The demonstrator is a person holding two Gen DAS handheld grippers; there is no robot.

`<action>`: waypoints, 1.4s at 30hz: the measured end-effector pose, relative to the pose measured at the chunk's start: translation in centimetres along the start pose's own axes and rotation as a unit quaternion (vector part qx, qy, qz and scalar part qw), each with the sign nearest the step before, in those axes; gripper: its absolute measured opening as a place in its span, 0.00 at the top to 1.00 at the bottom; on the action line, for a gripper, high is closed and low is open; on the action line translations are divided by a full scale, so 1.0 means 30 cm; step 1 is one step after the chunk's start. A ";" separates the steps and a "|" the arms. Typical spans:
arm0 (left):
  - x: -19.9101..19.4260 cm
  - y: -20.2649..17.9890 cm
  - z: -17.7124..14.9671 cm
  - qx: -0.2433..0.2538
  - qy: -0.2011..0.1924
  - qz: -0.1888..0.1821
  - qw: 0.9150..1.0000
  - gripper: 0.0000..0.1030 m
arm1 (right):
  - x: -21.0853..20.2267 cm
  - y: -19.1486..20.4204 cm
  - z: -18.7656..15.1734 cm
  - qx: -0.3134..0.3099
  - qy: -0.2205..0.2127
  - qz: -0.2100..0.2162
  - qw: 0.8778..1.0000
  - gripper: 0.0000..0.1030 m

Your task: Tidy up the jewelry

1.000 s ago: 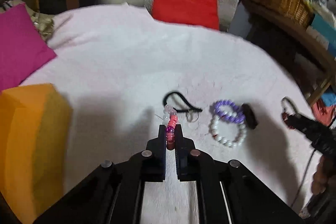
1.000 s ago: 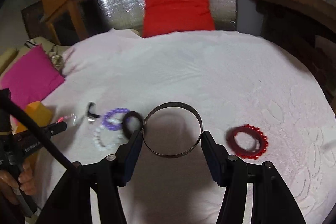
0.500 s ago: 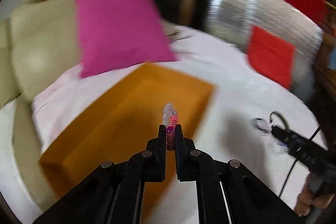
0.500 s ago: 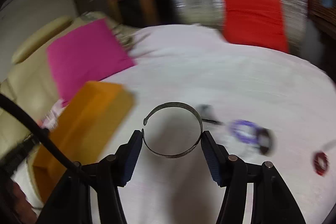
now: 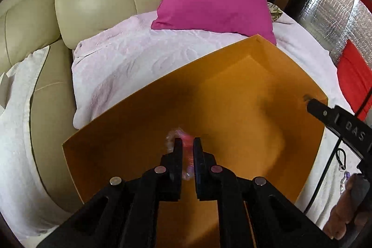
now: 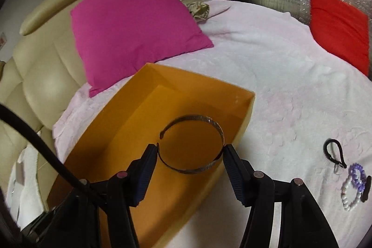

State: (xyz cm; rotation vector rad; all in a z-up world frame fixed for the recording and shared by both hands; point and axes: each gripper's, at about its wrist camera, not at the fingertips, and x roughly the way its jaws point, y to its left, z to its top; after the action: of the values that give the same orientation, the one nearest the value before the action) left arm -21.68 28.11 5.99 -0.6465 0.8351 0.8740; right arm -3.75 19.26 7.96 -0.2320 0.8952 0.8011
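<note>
Both claws now over the orange box (image 6: pixel 241 94) instead of the blanket, left claw (image 5: pixel 186 143) just parting around the blurred bead bracelet (image 5: pixel 183 140)

The open orange box (image 6: pixel 241 106) sits on the pink blanket's (image 6: pixel 279 76) left part. Above it hang a metal cuff bangle (image 6: pixel 193 143) and a blurred pink-and-clear bead bracelet (image 5: pixel 184 143) — beaded bracelets (image 6: pixel 353 185) lie near the right edge.

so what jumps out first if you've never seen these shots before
The big orange box sits open on the pale pink blanket, filling the middle of both views. Over it the right gripper holds a metal cuff bangle between its fingers, and the left gripper has a blurred pink beaded bracelet between its fingers, which have just been opening. Behind the box lies a magenta cushion.
</note>
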 end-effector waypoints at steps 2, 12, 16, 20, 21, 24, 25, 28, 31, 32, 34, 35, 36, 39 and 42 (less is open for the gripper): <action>-0.004 0.002 0.002 -0.004 -0.004 0.008 1.000 0.65 | 0.005 0.002 0.009 0.006 -0.004 -0.003 1.000 0.37; -0.140 -0.145 -0.012 0.064 -0.142 0.036 0.987 0.46 | -0.144 -0.158 -0.016 0.068 -0.056 0.006 0.996 0.35; -0.204 -0.262 -0.064 0.120 -0.199 0.031 0.972 0.42 | -0.246 -0.301 -0.082 0.096 -0.068 -0.009 0.993 0.36; -0.252 -0.376 -0.131 0.169 -0.232 0.006 0.958 0.41 | -0.361 -0.492 -0.190 0.134 -0.076 -0.035 0.987 0.36; -0.255 -0.400 -0.143 0.178 -0.232 -0.003 0.956 0.40 | -0.393 -0.546 -0.223 0.145 -0.078 -0.043 0.985 0.37; -0.248 -0.482 -0.180 0.209 -0.215 -0.045 0.953 0.40 | -0.486 -0.700 -0.314 0.172 -0.083 -0.072 0.979 0.39; -0.241 -0.506 -0.189 0.219 -0.206 -0.058 0.952 0.40 | -0.508 -0.738 -0.337 0.181 -0.084 -0.080 0.977 0.39; -0.218 -0.595 -0.229 0.254 -0.179 -0.091 0.946 0.40 | -0.602 -0.899 -0.441 0.234 -0.097 -0.108 0.961 0.39; -0.190 -0.679 -0.270 0.282 -0.143 -0.133 0.939 0.40 | -0.678 -1.026 -0.522 0.283 -0.111 -0.130 0.944 0.39; -0.178 -0.704 -0.281 0.285 -0.129 -0.147 0.938 0.40 | -0.697 -1.056 -0.540 0.297 -0.114 -0.133 0.939 0.39; -0.158 -0.760 -0.303 0.289 -0.103 -0.178 0.935 0.40 | -0.733 -1.124 -0.588 0.326 -0.125 -0.137 0.927 0.40; -0.150 -0.779 -0.319 0.289 -0.095 -0.188 0.934 0.40 | -0.742 -1.150 -0.605 0.335 -0.126 -0.139 0.923 0.39; -0.144 -0.803 -0.328 0.290 -0.089 -0.194 0.933 0.40 | -0.745 -1.183 -0.629 0.348 -0.124 -0.142 0.918 0.39; -0.138 -0.884 -0.355 0.300 -0.084 -0.217 0.925 0.40 | -0.738 -1.250 -0.678 0.370 -0.113 -0.149 0.910 0.40; -0.141 -0.965 -0.391 0.314 -0.081 -0.248 0.913 0.40 | -0.723 -1.299 -0.713 0.379 -0.103 -0.159 0.906 0.40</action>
State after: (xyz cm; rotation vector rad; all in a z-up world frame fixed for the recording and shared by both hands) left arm -2.70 3.02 7.76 -0.1890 0.6995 0.1639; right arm 2.95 -29.71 5.96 0.3811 0.8764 0.1290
